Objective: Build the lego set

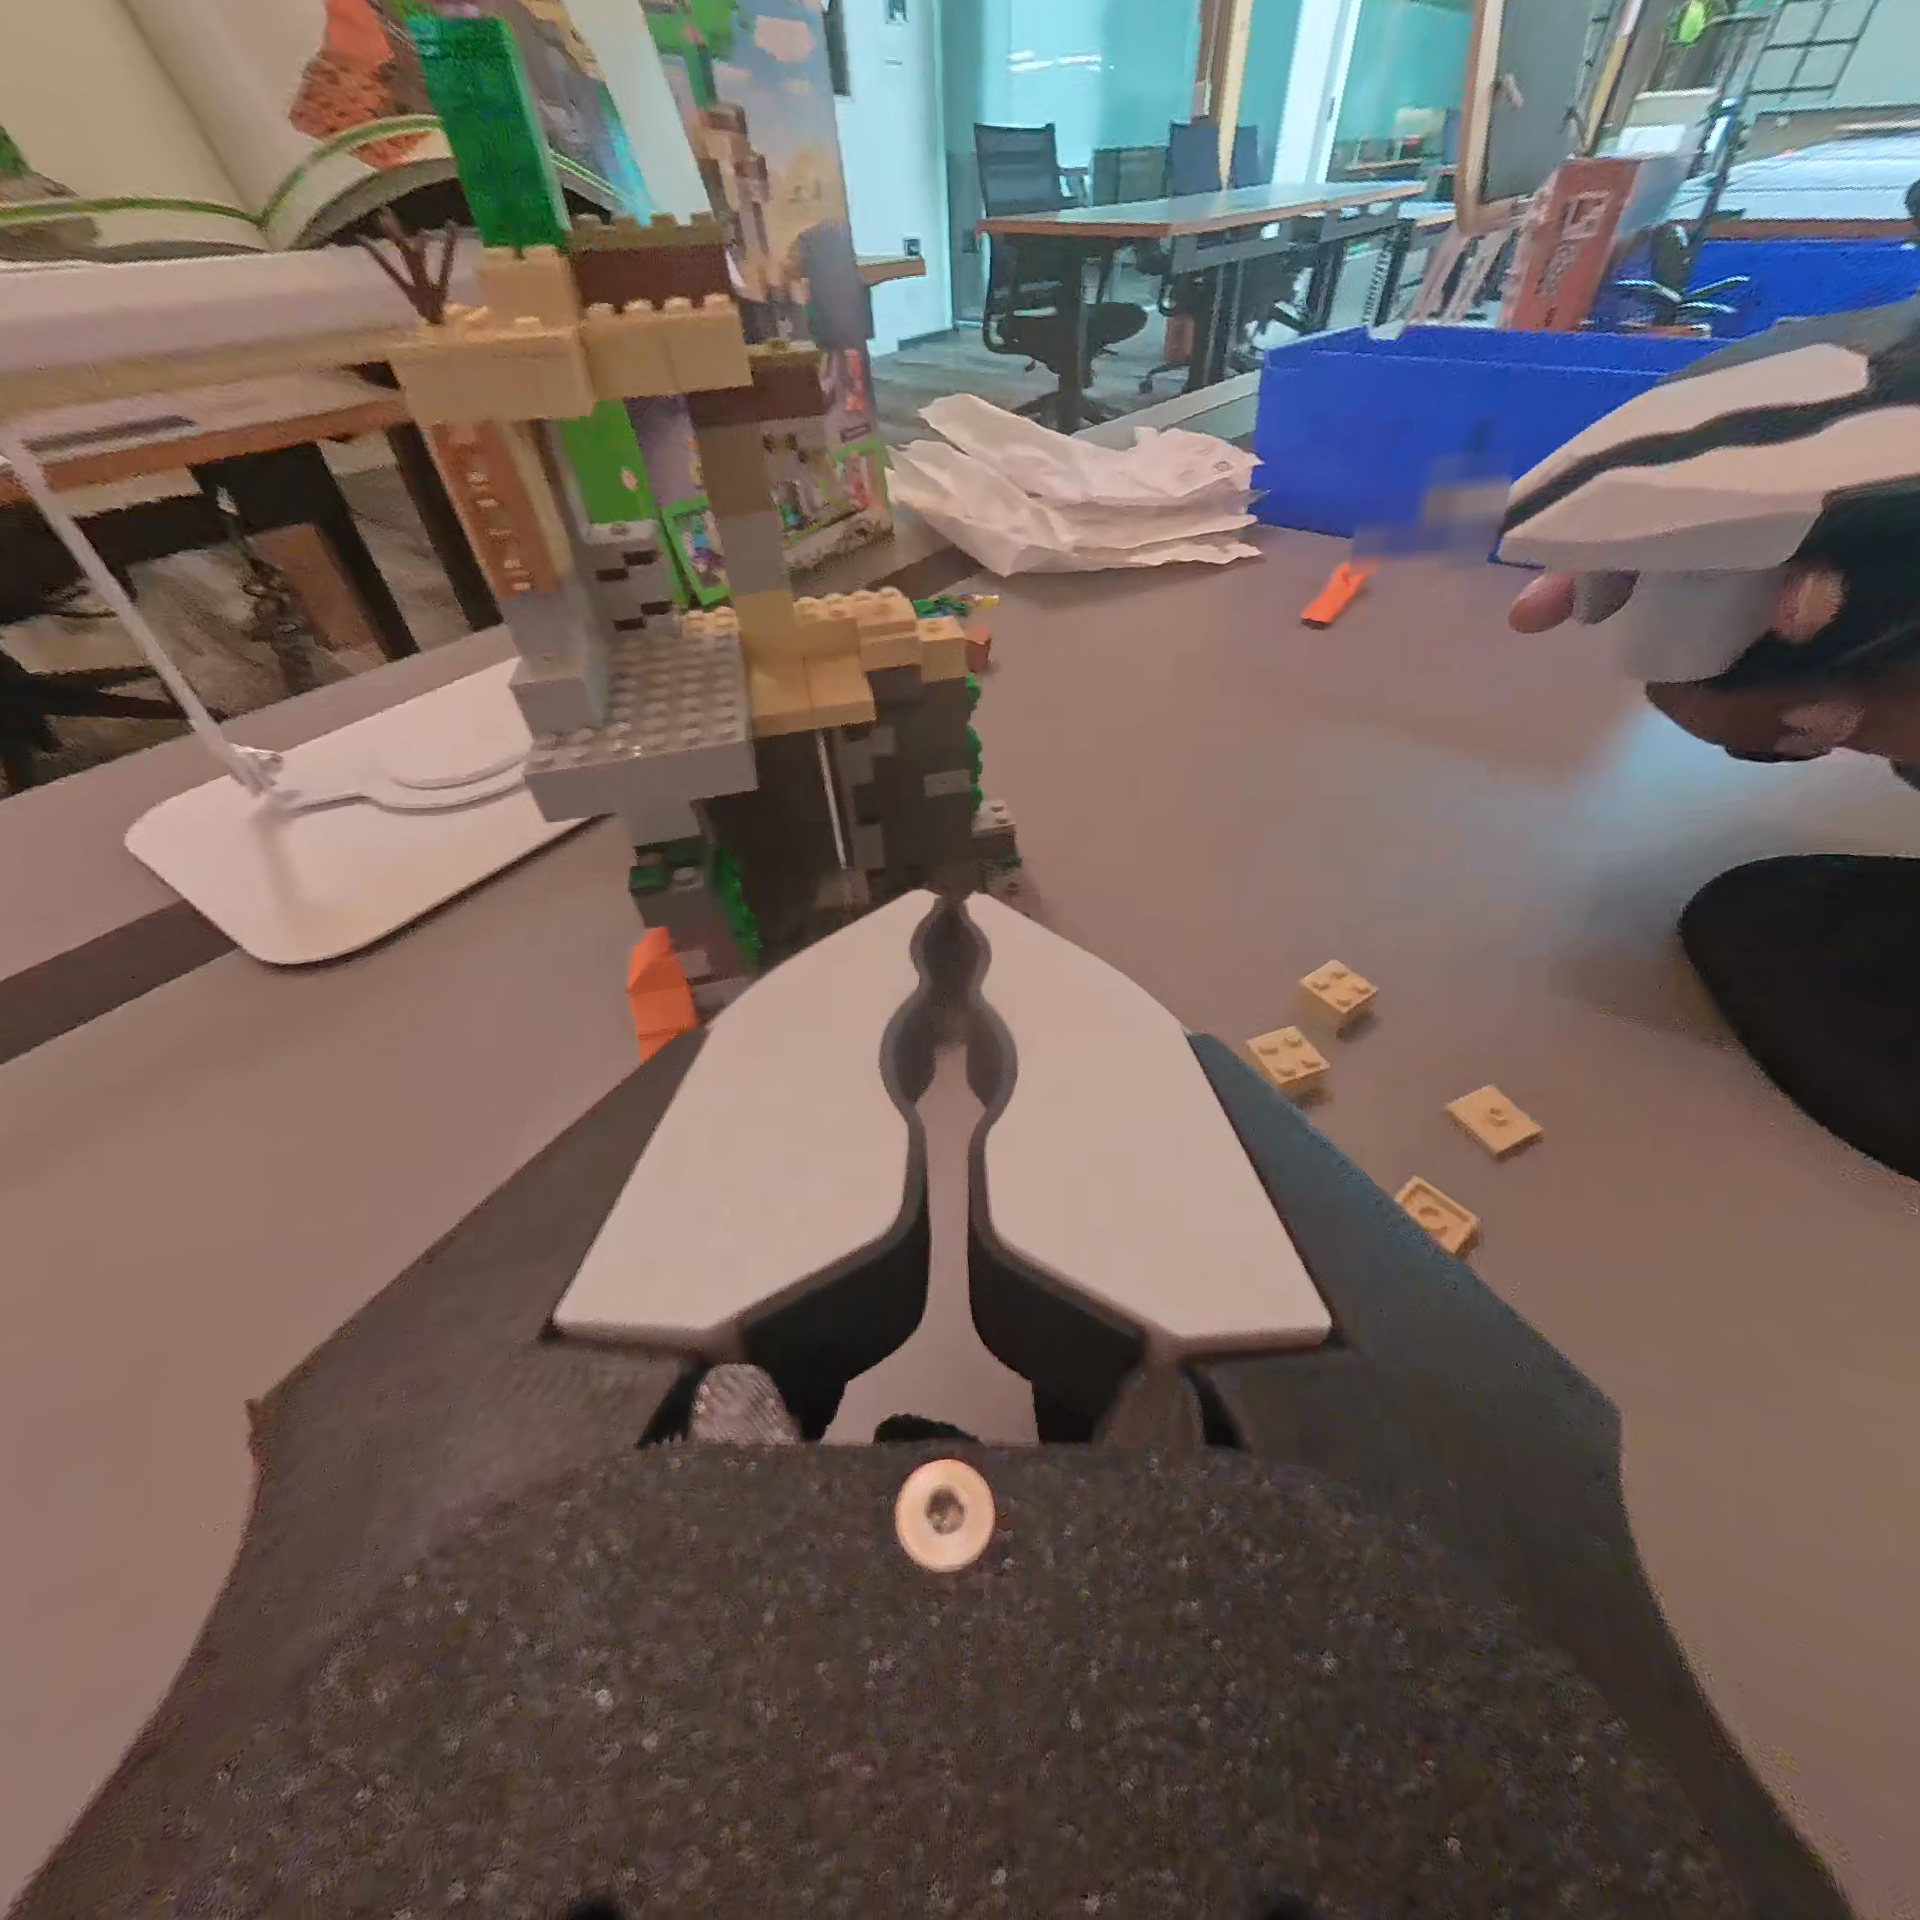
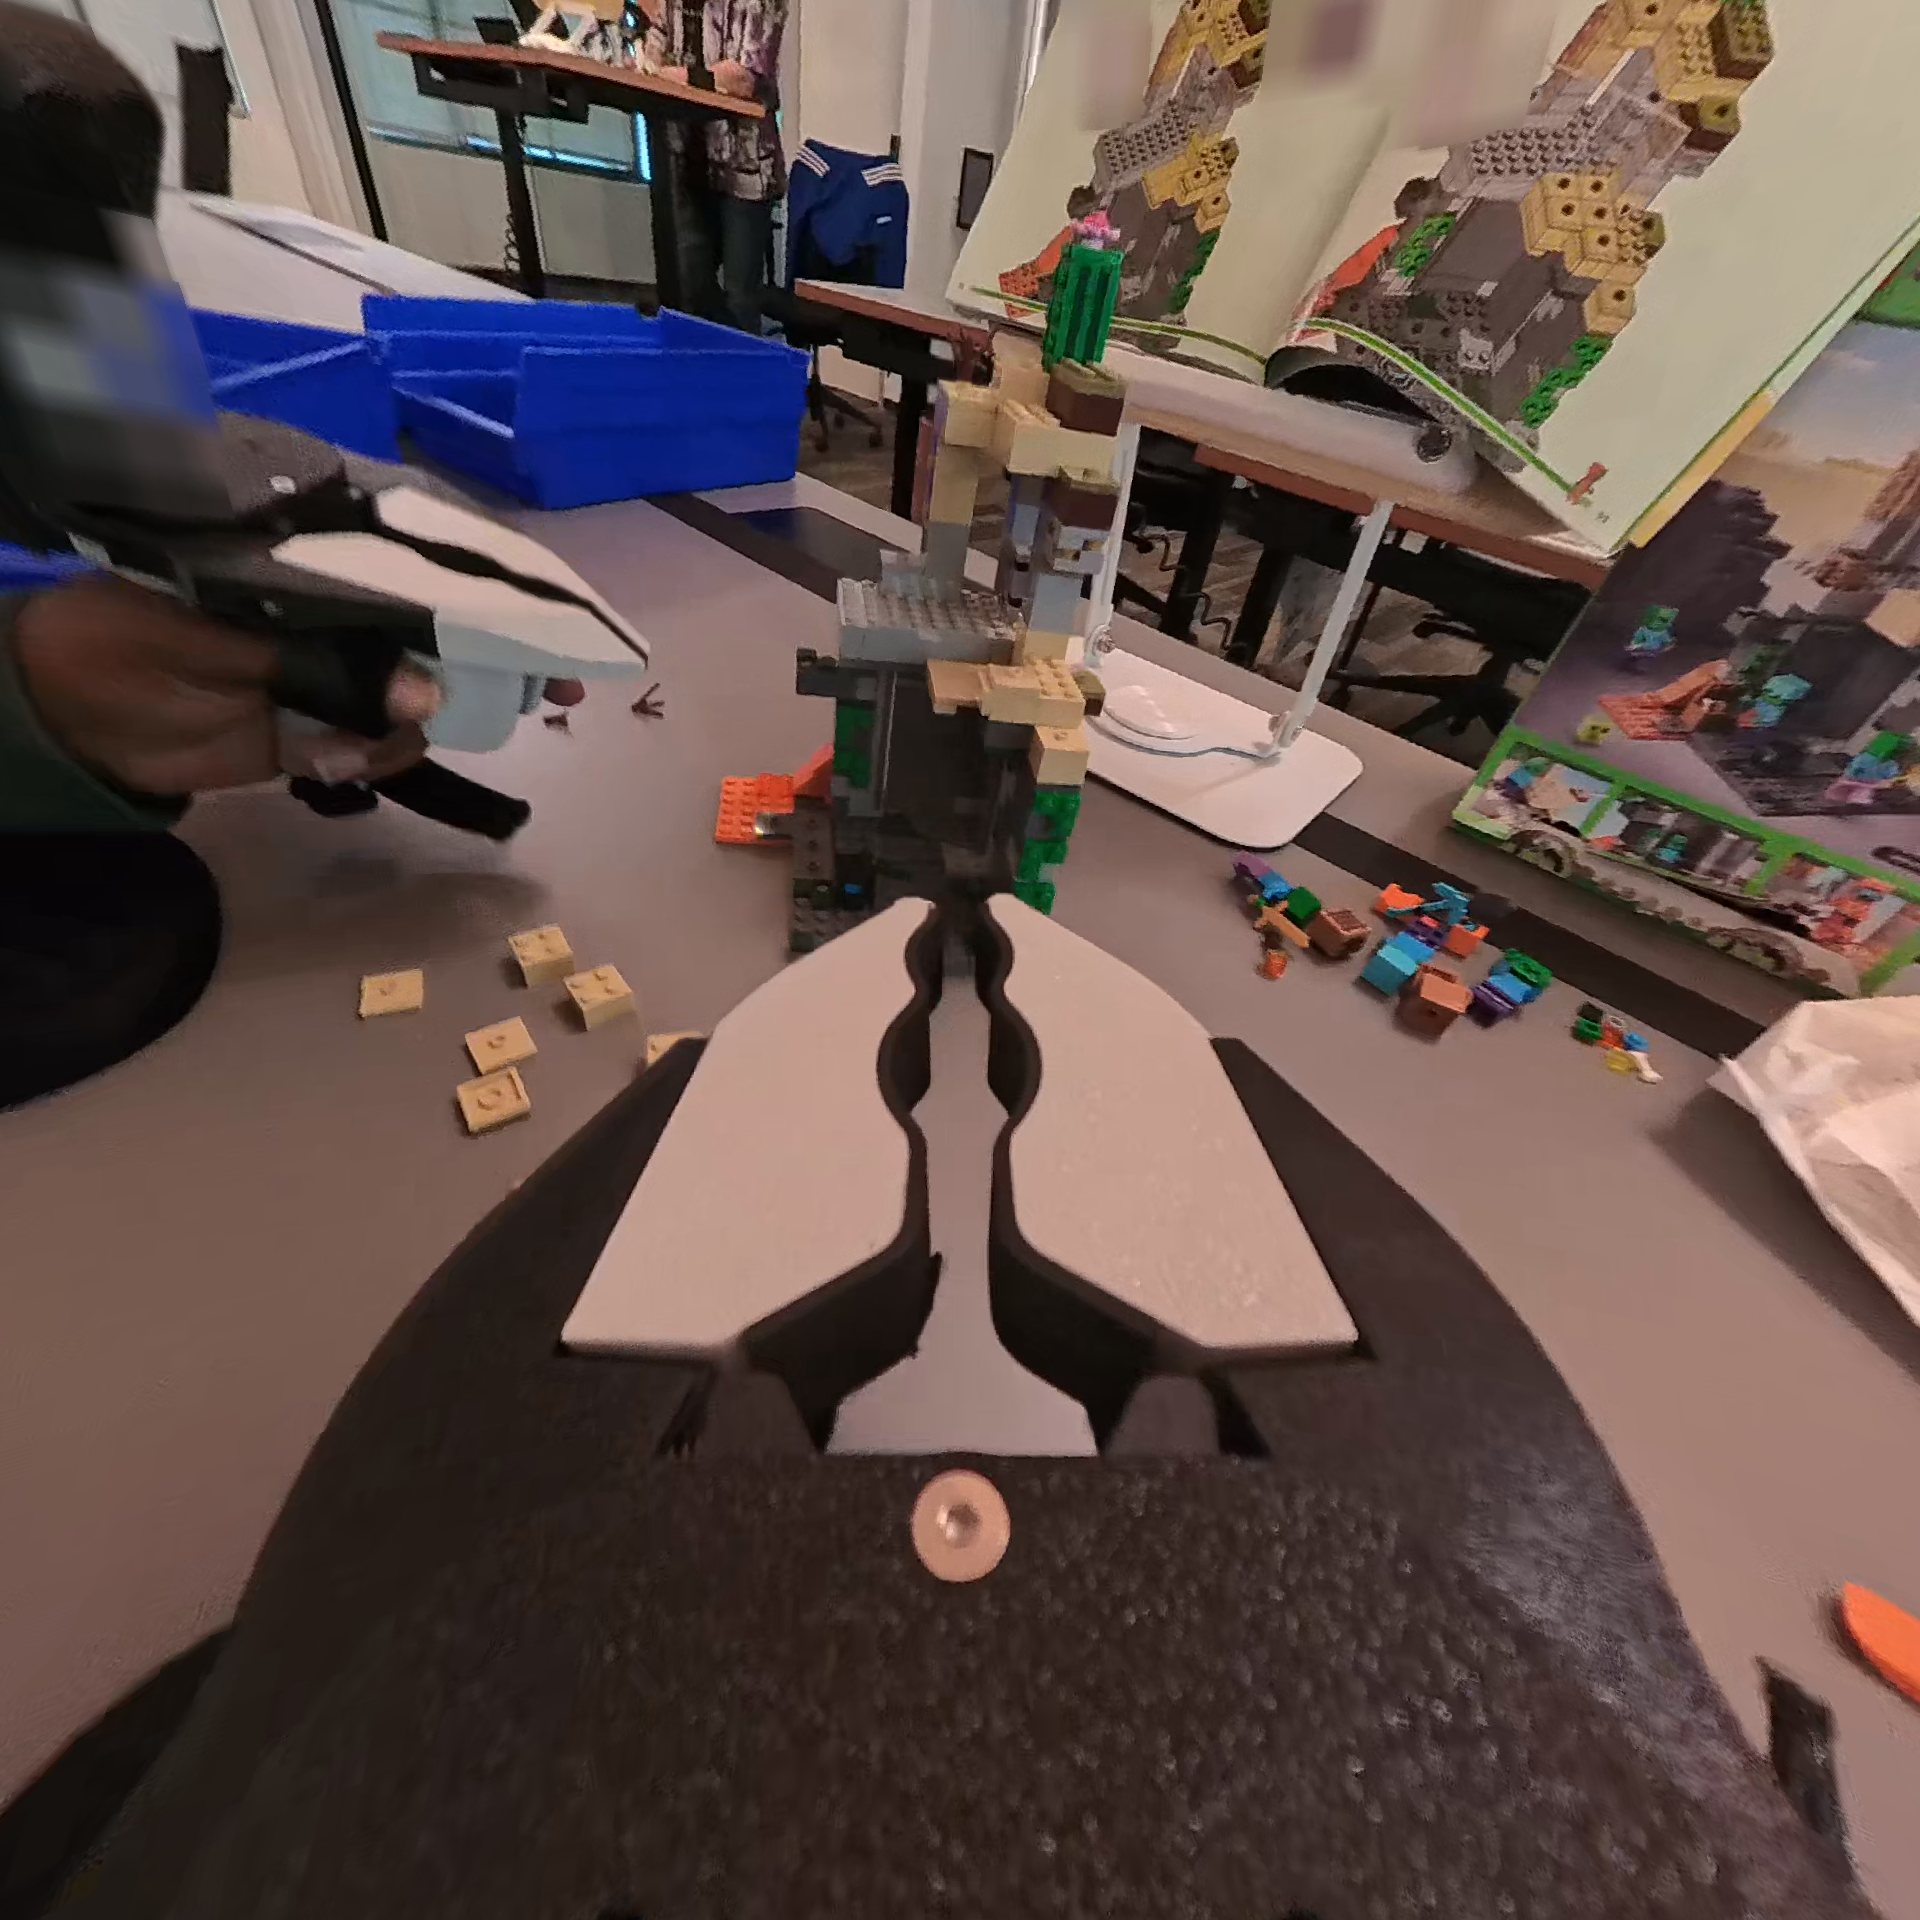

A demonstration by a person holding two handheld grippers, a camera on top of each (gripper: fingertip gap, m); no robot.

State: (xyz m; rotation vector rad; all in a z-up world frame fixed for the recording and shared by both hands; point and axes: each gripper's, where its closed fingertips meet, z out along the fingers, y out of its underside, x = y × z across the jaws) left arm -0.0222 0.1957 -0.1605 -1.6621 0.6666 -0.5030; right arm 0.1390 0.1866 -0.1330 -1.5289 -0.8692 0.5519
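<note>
A tall lego tower (image 1: 727,675) of grey, tan, brown and green bricks stands on the grey table; it also shows in the right wrist view (image 2: 956,665). My left gripper (image 1: 951,906) is shut and empty, its tips low in front of the tower's dark base. My right gripper (image 2: 961,914) is all but shut with only a thin slit, empty, also pointing at the base. Several loose tan plates (image 1: 1338,992) lie right of the left gripper and left of the right one (image 2: 540,954). Each gripper shows in the other's view (image 1: 1517,525) (image 2: 639,655), held by a hand.
An open instruction booklet (image 2: 1455,208) rests on a white stand (image 2: 1226,769) behind the tower, with the set's box (image 2: 1714,727) beside it. Small coloured pieces (image 2: 1403,956), white paper bags (image 1: 1070,488), blue bins (image 2: 592,405) and an orange tool (image 1: 1335,594) lie around. The grippers' ends are close to 15 centimetres from one another.
</note>
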